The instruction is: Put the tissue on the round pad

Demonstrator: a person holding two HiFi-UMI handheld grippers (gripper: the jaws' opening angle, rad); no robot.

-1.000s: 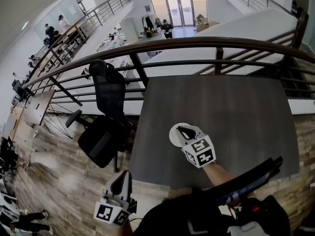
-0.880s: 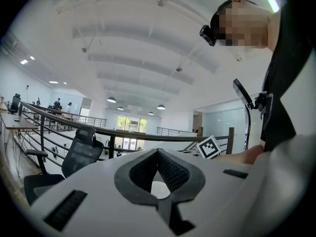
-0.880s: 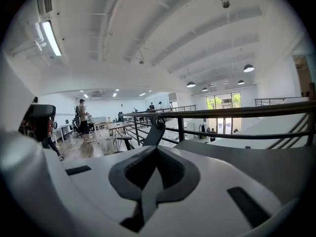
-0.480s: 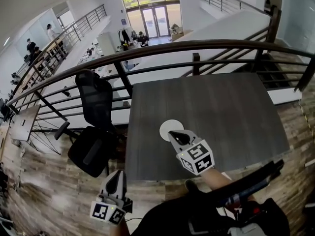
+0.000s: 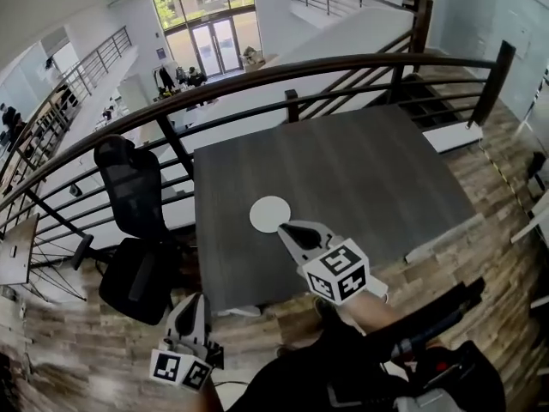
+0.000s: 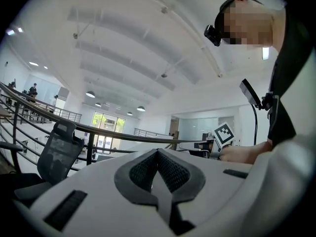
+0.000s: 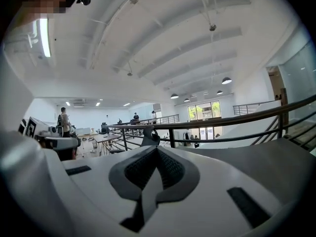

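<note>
Tissue: not made out in any view. No loose sheet on the desk, and nothing sits between either pair of jaws. If it already lies on the pad, white on white hides it, so I cannot tell.
Handling (judged): light, limp, tears easily, and likely to skate on a smooth top. Best pinched gently at a raised fold or corner. Lay it down rather than drop it, since any draught would shift it.
Round pad (image 5: 270, 214): flat white disc, left of centre on the desk. Nothing distinct seen on it.
Right gripper (image 5: 286, 229): jaws clenched tight and empty. The tip is just beside the pad, at the pad's 5 o'clock.
Left gripper (image 5: 196, 302): jaws pressed together, holding nothing. It is held low at 7 o'clock from the pad, off the desk, over the wood floor (image 5: 86, 350).
Desk (image 5: 360, 170): dark grey top, bare apart from the pad.
Surroundings: black office chair (image 5: 129, 196) at the desk's 9 o'clock. Railing (image 5: 343, 63) runs past the far edge at 12 o'clock.
</note>
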